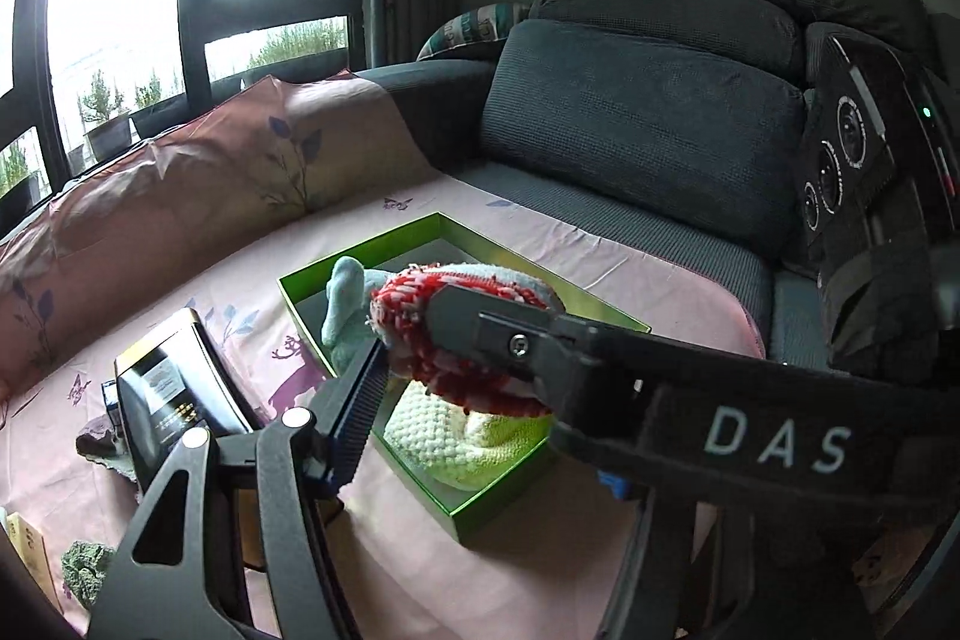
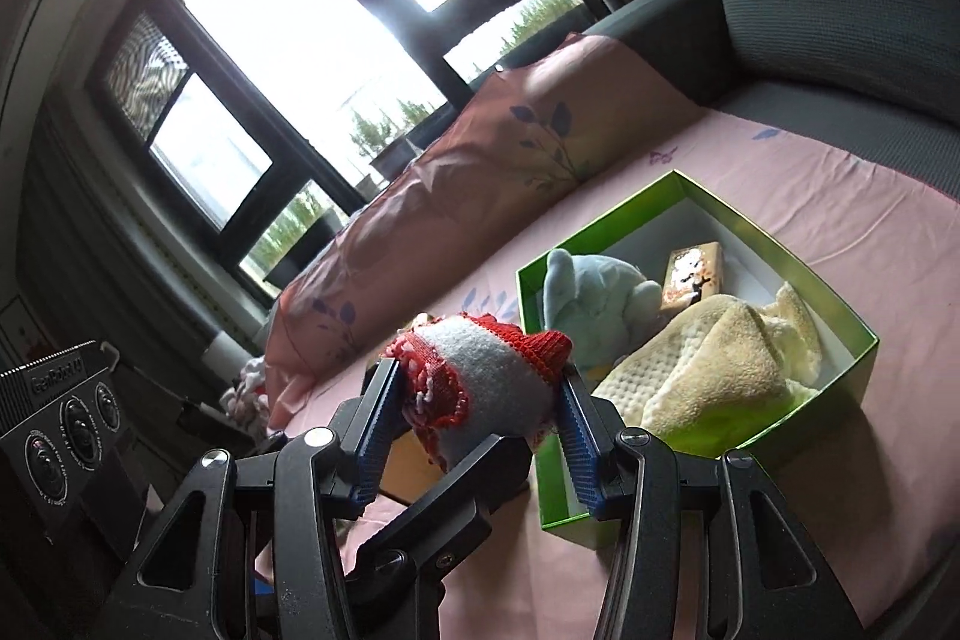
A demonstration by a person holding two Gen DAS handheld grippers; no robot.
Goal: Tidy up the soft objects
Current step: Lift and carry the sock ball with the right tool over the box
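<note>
a: slipper (image 1: 462, 334), red and white and fluffy, is seen first in the left wrist view. it is squeezed between the two fingers of the left gripper (image 1: 414, 340), right above the green box (image 1: 480, 511).

b: what is seen in the box there?

a: a blue plush toy (image 1: 345, 304) and a cream blanket (image 1: 462, 442). a black box (image 1: 174, 394) is seen beside it on the pink sheet (image 1: 420, 550).

b: and in the right wrist view?

a: the same slipper (image 2: 480, 376) is pinched by the right gripper (image 2: 477, 400) too, half shut on it, one pad on each side. it is held just beside the green box (image 2: 864, 346), not inside yet. the blue plush toy (image 2: 594, 298) and cream blanket (image 2: 720, 364) are seen inside.

b: how will the slipper feel?

a: it is guessed to be light, soft and squashy. it will not break. it is best held around the fat middle, since loose yarn could be pulled.
</note>
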